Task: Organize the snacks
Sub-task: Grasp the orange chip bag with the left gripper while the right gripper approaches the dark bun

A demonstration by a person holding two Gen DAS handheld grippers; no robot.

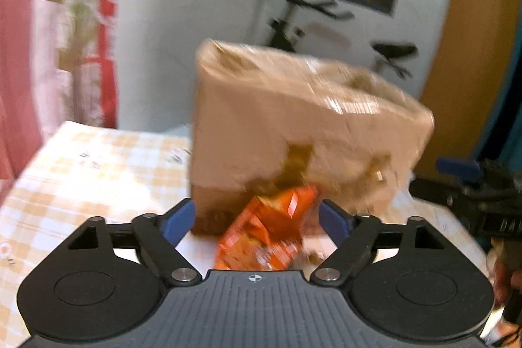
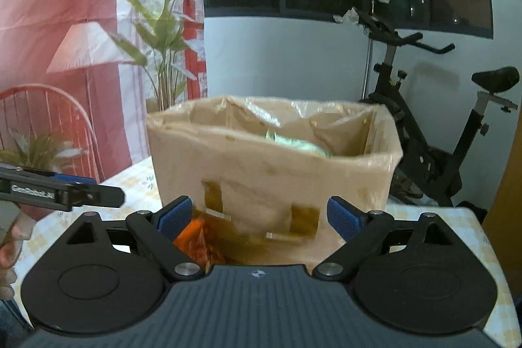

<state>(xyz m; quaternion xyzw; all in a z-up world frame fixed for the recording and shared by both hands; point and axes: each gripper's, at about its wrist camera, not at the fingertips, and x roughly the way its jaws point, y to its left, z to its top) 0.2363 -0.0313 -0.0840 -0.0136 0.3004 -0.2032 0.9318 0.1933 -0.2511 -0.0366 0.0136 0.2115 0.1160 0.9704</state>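
Snacks getting boxed up here. My left tongs (image 1: 256, 216) are spread apart around a crinkly orange foil snack packet (image 1: 267, 234) lying on the checked-cloth counter (image 1: 81, 168), right against the tall plastic-lined cardboard box (image 2: 270, 168); pads aren't pressing it. Right tongs (image 2: 259, 216) gape wide, empty. Next: pinch packet, lift over the rim.

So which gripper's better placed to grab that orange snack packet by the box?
Probably the left gripper: the orange packet lies centred between its open jaws, untouched. In the right gripper view it sits off beside the left finger.
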